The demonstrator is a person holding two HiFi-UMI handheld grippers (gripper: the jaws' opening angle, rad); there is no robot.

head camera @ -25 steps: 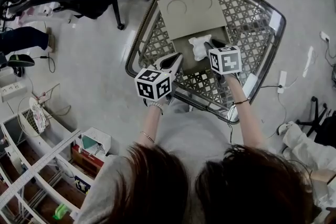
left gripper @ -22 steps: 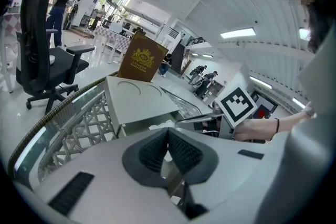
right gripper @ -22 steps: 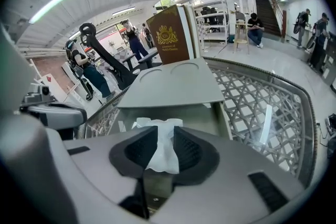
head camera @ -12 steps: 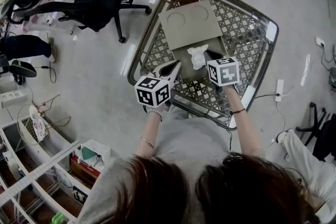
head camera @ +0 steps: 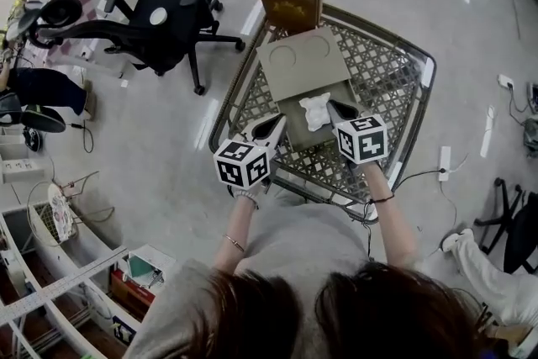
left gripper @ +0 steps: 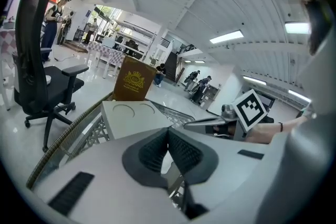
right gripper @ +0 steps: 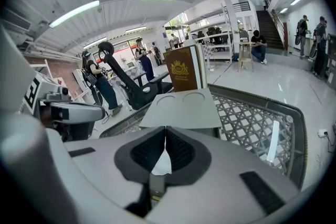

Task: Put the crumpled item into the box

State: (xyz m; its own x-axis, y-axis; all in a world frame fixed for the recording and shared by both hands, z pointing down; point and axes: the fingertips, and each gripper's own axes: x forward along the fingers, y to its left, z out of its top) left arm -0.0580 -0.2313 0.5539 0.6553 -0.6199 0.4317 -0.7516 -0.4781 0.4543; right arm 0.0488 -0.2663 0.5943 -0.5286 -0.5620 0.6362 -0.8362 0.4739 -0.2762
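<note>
A white crumpled item (head camera: pixel 315 110) hangs over the open grey cardboard box (head camera: pixel 296 133), whose lid flap (head camera: pixel 303 63) with two round marks stands folded back. My right gripper (head camera: pixel 333 108) has just been closing and is now shut on the item; a white scrap (right gripper: pixel 161 163) shows between its pads. The flap (right gripper: pixel 184 107) lies straight ahead in the right gripper view. My left gripper (head camera: pixel 280 122) is shut and holds nothing, just left of the box; in its own view the pads (left gripper: pixel 181 152) meet at the tips, with the flap (left gripper: pixel 131 115) beyond.
The box sits in a metal mesh cart (head camera: pixel 391 71). A brown book-like carton (head camera: pixel 290 0) leans at the cart's far rim. A black office chair (head camera: pixel 160 13) stands to the left on the floor, and shelving (head camera: pixel 59 282) fills the lower left.
The right gripper's jaws have closed on the white crumpled item. Both grippers have risen a little, the right one carrying the item up with it.
</note>
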